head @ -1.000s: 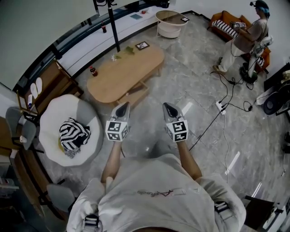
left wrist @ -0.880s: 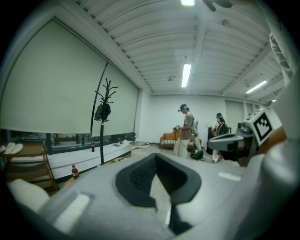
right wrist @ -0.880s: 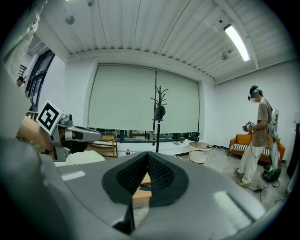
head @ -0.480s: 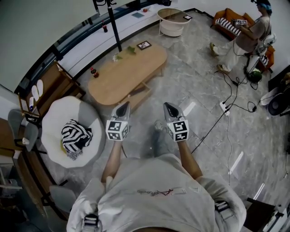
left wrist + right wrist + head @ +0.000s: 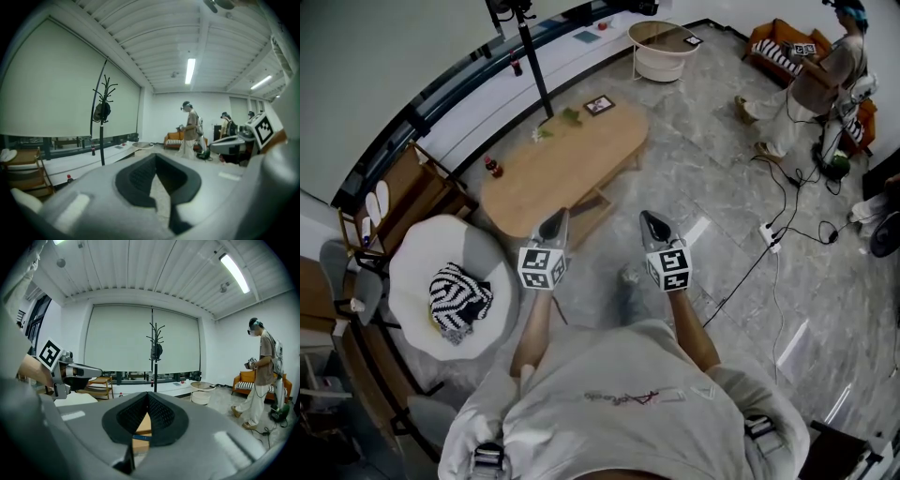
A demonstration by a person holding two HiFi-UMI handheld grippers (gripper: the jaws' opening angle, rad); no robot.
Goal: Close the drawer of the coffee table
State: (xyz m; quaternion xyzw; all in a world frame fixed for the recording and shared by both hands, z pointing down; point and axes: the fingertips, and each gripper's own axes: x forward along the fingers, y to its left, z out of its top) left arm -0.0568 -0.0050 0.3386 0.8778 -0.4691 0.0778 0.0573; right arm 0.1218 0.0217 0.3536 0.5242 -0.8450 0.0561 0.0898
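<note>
The oval wooden coffee table (image 5: pixel 567 155) stands on the marble floor ahead of me. Its drawer (image 5: pixel 589 206) sticks out from the near side. My left gripper (image 5: pixel 555 221) and right gripper (image 5: pixel 650 223) are held side by side in the air, short of the table, both shut and empty. The left one's tip shows just below the drawer's near corner. In the left gripper view the left gripper (image 5: pixel 156 161) has closed jaws with only floor behind them. The right gripper (image 5: pixel 148 401) shows a strip of the wooden table (image 5: pixel 142 425) through the slit below its tips.
A white armchair (image 5: pixel 427 253) with a striped cushion (image 5: pixel 457 298) sits at my left. A black coat stand (image 5: pixel 534 66) and a red-capped bottle (image 5: pixel 494 169) stand behind the table. A round white side table (image 5: pixel 664 47), a person (image 5: pixel 820 80), and a power strip (image 5: pixel 769 234) with cables lie to the right.
The table and armchair have slid a little down the head view as I step towards them. Both grippers keep their pose and stay shut. The person at the back right has taken a step.
</note>
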